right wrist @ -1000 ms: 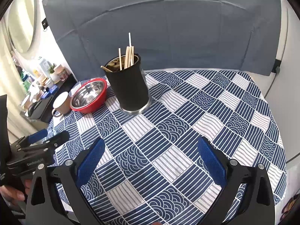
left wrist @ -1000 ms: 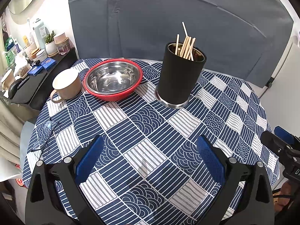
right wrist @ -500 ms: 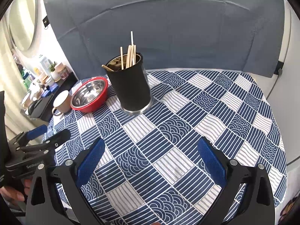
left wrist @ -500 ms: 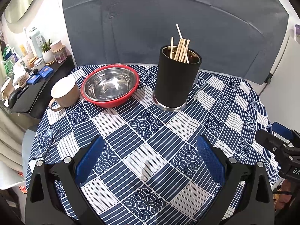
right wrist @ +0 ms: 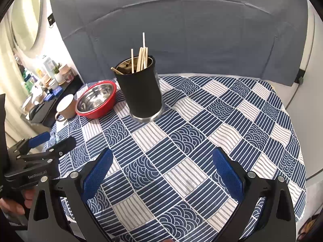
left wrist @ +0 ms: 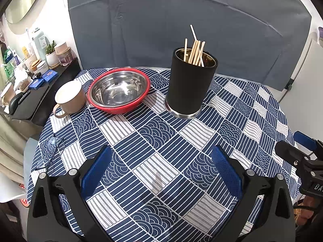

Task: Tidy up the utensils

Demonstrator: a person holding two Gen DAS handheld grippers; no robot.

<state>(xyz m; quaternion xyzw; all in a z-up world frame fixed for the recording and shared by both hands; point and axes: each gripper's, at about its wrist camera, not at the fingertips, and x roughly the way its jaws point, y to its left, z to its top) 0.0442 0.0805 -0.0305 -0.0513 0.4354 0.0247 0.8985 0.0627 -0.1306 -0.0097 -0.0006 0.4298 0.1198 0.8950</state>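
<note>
A black utensil holder (left wrist: 188,84) stands upright on the table, with several wooden chopsticks (left wrist: 194,50) sticking out of it. It also shows in the right wrist view (right wrist: 142,92) with the chopsticks (right wrist: 141,59). My left gripper (left wrist: 161,167) is open and empty, above the table's near side, well short of the holder. My right gripper (right wrist: 162,167) is open and empty, also short of the holder. Each gripper shows at the edge of the other's view.
A steel bowl in a red bowl (left wrist: 119,90) and a beige mug (left wrist: 69,97) stand left of the holder. Eyeglasses (left wrist: 50,151) lie near the table's left edge. The blue patterned tablecloth (left wrist: 161,137) covers the round table. A cluttered shelf (left wrist: 30,74) stands left.
Both grippers have drawn back and risen slightly from the holder. Both stay open and empty.
</note>
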